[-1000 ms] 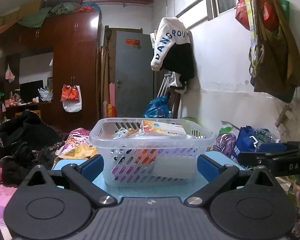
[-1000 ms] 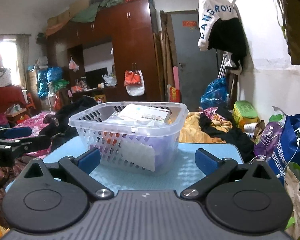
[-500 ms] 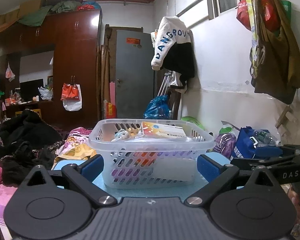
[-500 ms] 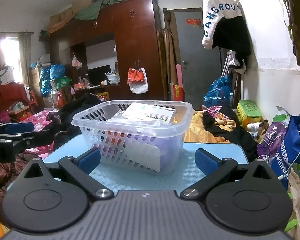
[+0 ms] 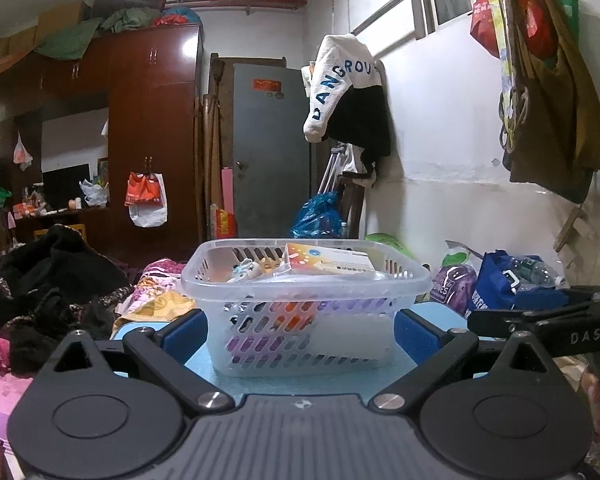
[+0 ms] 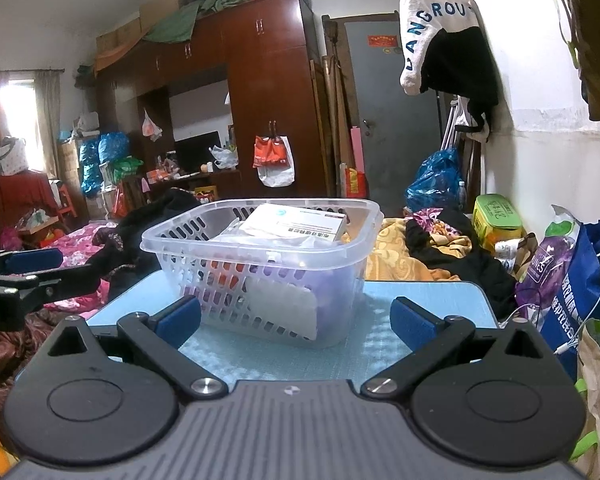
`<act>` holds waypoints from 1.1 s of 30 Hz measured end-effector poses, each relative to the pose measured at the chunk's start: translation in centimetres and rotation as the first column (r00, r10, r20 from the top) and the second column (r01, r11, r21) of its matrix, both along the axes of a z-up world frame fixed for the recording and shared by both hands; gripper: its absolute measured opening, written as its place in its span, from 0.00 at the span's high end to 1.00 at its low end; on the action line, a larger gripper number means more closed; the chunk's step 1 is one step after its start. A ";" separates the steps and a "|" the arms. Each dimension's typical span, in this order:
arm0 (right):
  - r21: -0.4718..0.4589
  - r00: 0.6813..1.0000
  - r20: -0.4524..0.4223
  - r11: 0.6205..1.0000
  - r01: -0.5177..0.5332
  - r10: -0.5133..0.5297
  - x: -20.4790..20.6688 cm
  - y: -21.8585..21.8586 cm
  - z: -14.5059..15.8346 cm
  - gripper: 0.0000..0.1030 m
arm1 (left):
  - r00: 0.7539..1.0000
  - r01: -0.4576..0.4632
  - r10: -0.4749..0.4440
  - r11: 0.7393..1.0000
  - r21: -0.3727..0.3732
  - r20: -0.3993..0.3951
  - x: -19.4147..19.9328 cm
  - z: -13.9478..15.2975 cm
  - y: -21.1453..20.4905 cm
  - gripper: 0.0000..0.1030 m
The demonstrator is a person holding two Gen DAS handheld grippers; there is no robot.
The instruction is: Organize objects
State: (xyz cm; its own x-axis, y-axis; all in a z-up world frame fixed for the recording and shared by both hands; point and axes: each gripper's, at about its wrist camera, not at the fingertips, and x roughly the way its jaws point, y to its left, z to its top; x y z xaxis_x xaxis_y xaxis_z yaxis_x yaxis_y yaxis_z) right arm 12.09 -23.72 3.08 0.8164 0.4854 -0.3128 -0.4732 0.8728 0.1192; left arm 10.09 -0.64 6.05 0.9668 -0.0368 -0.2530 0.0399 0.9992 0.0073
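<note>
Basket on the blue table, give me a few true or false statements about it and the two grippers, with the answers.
1. The basket stands on the blue table. True.
2. The left gripper is shut on the basket's rim. False: it is open, holding nothing, with the basket beyond its fingertips.
3. A box lies on top of the basket's contents. True.
4. The basket is empty. False: it holds the box and other items seen through its slotted walls.
5. The right gripper is open. True.
</note>
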 end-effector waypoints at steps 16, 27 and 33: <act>0.000 1.000 0.007 1.000 -0.010 0.010 -0.1 -0.1 0.0 0.00 | 1.000 0.010 -0.010 1.000 0.001 -0.007 0.0 -0.2 -0.4 0.02; -0.006 1.000 0.009 1.000 -0.017 0.017 -0.1 0.1 -0.1 0.00 | 1.000 0.012 -0.012 1.000 0.002 -0.010 0.0 -0.3 -0.6 0.02; -0.009 1.000 0.015 1.000 -0.019 0.020 -0.2 0.3 -0.1 0.00 | 1.000 0.011 -0.011 1.000 0.002 -0.008 0.0 -0.3 -0.7 0.02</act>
State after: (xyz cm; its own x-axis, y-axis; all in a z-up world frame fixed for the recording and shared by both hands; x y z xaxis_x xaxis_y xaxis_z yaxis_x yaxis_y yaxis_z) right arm 11.88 -23.47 2.96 0.8114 0.4986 -0.3049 -0.4919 0.8644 0.1046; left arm 10.10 -1.30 5.77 0.9641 -0.0466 -0.2613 0.0508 0.9987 0.0094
